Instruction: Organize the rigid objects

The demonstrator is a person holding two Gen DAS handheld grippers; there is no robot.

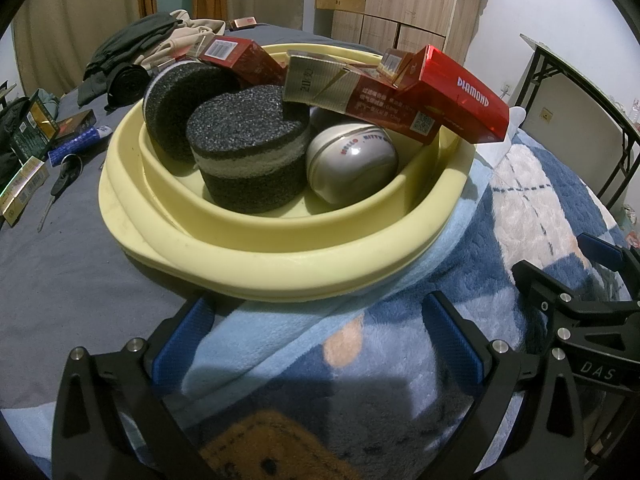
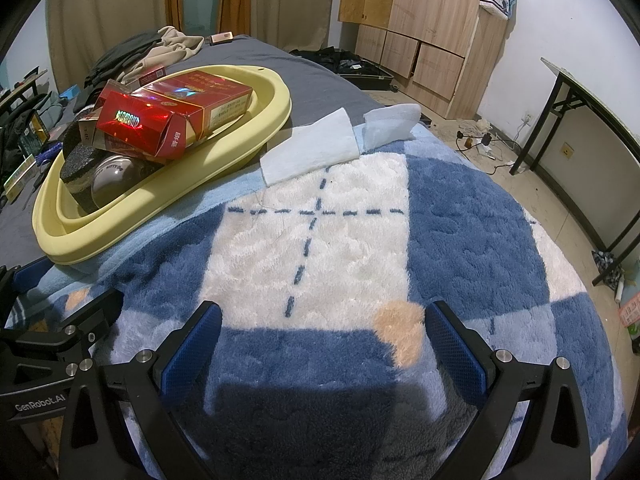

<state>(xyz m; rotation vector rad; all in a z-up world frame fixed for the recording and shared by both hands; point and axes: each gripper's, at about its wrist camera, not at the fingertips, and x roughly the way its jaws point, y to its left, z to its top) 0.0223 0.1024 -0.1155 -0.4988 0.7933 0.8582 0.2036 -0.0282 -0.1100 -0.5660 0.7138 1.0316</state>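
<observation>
A pale yellow basin (image 1: 280,264) (image 2: 160,196) rests on the bed, holding two dark foam discs (image 1: 248,152), a silver round tin (image 1: 352,164) (image 2: 116,176) and red cigarette boxes (image 1: 452,96) (image 2: 160,116) stacked across its rim. My left gripper (image 1: 320,340) hovers open just before the basin's near rim, with nothing between its blue pads (image 1: 180,336). Over the blue-and-white fleece blanket (image 2: 340,240), right of the basin, my right gripper (image 2: 320,348) stands open and empty. It also shows at the right edge of the left wrist view (image 1: 592,280).
Loose items lie on the grey sheet left of the basin: small boxes (image 1: 24,188), a blue tube (image 1: 76,144), a key (image 1: 60,184). Clothes (image 1: 140,48) are piled at the back. Two folded white cloths (image 2: 312,148) lie beyond the blanket. A wardrobe (image 2: 420,20) and a table (image 2: 592,120) stand to the right.
</observation>
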